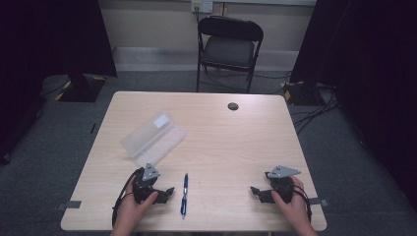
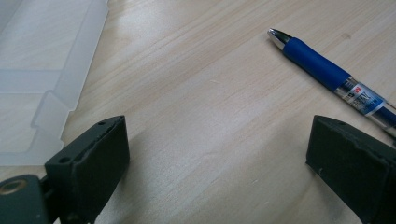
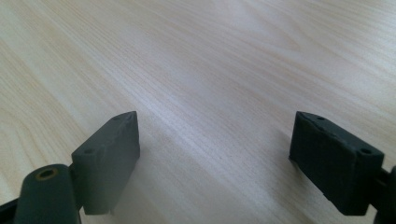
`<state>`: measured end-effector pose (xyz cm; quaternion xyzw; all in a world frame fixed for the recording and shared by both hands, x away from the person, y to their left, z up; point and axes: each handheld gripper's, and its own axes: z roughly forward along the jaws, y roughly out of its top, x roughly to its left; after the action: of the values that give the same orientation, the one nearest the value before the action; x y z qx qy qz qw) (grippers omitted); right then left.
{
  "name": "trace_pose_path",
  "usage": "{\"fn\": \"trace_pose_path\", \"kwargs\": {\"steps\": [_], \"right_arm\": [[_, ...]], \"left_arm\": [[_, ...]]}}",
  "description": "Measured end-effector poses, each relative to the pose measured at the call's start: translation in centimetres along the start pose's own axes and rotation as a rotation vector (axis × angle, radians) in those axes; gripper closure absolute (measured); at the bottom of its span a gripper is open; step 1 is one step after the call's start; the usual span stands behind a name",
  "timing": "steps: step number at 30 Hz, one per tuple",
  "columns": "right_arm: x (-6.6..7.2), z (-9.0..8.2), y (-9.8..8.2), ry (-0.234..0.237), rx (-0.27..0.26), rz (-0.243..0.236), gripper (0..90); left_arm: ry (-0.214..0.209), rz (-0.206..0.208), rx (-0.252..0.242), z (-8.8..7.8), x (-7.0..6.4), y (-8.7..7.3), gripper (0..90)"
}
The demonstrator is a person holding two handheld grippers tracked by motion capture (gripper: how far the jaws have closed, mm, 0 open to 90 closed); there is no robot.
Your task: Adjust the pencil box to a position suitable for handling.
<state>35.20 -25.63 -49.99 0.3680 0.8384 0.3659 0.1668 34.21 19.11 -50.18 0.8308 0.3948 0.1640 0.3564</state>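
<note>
Nothing has been picked up yet, so it looks like all the work is still to do. Closest to the person, the left gripper (image 1: 164, 193) sits low on the pale wooden table (image 1: 221, 142), held in one hand (image 1: 135, 201), and its two black jaws are spread wide with nothing but bare wood between them. Just beside it lies the blue pen with a silver tip and a clear middle (image 1: 184, 194), flat on the table and not touching the jaws (in the left gripper view the pen (image 2: 327, 70) lies off to the right, tip pointing away). The right gripper (image 1: 258, 192) rests near the other front corner, well apart from the pen, and its jaws are spread wide too, over empty wood. Both grippers point toward the middle of the table. Farther back, on the left side, lies the see-through plastic box (image 1: 153, 137) with its lid laid open. I think the pen must be grabbed and put in that box. Behind the table stands a black folding chair (image 1: 229, 46).
</note>
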Motion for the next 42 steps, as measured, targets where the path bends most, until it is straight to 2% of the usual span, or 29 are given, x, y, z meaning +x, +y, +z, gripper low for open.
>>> {"fn": "trace_pose_path", "kwargs": {"steps": [17,20,22,28,30,35,36,42], "right_arm": [[0.0,0.0,0.0,0.000,0.000,0.000,15.2],[0.0,0.0,0.0,0.000,0.000,0.000,15.2],[0.0,0.0,0.0,0.000,0.000,0.000,15.2],[0.0,0.0,0.0,0.000,0.000,0.000,15.2],[0.0,0.0,0.0,0.000,0.000,0.000,15.2],[0.0,0.0,0.0,0.003,0.000,0.000,14.8],[0.0,0.0,0.0,0.004,0.000,0.000,14.8],[0.0,0.0,0.0,0.004,0.000,-0.002,14.9]], "left_arm": [[0.004,-0.006,0.004,0.0,-0.1,0.1,5.0],[0.015,-0.008,0.010,-0.1,0.0,0.2,10.9],[0.004,-0.021,0.009,-0.3,0.1,0.4,17.4],[0.003,-0.046,0.013,-0.6,0.7,0.7,16.2],[-0.004,-0.047,0.009,-0.7,0.8,0.9,16.2],[0.011,-0.042,0.016,-1.0,1.2,1.2,16.3],[0.012,-0.055,0.008,-1.2,1.5,1.3,16.2],[0.018,-0.054,-0.002,-1.8,2.1,1.8,16.3]]}}
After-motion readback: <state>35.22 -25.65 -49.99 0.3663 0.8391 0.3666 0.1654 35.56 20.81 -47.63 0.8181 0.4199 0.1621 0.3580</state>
